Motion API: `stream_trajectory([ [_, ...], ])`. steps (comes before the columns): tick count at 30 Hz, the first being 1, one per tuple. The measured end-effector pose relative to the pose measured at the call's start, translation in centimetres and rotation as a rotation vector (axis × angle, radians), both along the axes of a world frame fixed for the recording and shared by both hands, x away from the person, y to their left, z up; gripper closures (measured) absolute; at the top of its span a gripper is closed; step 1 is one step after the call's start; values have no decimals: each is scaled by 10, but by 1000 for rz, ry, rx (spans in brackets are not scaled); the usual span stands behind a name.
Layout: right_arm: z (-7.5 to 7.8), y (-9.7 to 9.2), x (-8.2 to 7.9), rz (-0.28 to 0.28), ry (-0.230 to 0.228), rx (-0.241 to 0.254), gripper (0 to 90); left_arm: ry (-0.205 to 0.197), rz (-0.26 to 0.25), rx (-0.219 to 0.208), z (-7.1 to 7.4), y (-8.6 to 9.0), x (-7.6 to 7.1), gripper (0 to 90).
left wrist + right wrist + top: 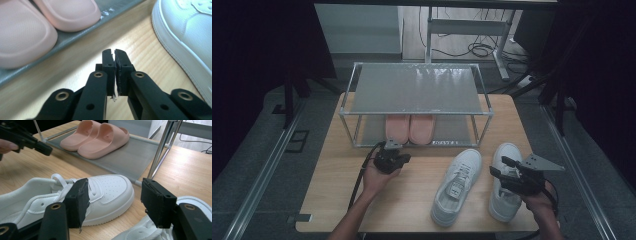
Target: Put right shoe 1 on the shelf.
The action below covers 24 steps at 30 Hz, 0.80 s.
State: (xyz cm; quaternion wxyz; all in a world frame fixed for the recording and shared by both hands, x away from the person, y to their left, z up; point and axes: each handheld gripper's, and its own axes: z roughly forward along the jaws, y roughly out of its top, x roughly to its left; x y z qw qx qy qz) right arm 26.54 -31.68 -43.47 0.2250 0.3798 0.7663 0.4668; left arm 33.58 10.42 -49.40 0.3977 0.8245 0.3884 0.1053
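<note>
Left gripper point(114, 53): jaws all but shut, holding nothing, over bare table point(337, 190) just before the rack's point(414, 90) lower shelf.
Right gripper point(113, 200): jaws stood wide, empty, above the right sneaker point(503, 192).
Left sneaker point(457, 186): lay between the grippers, clear of both.
Pink slippers point(409, 128): sat at the lower shelf's front edge.
Open room: bare wood at the table's left.

Pink slippers point(409, 128), white sneakers point(458, 185)
</note>
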Motion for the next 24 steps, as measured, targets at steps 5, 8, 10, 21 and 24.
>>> stream_trajectory([
  [5, 0, 0, 0, -4, 2, 3, 400, 5, 0, 6, -3, 14, -14, 774],
  [8, -1, 0, 1, -8, 7, 0, 401, 9, 17, 1, -5, 20, -20, 723],
  [10, -1, 1, 1, -5, 7, -1, 401, 13, 29, 1, -6, 25, -25, 688],
  [21, -2, 1, 1, -6, 11, -3, 403, 49, 75, 6, -13, 52, -42, 578],
  [24, -3, 2, 2, -7, 15, -5, 403, 38, 85, 8, -10, 54, -44, 568],
])
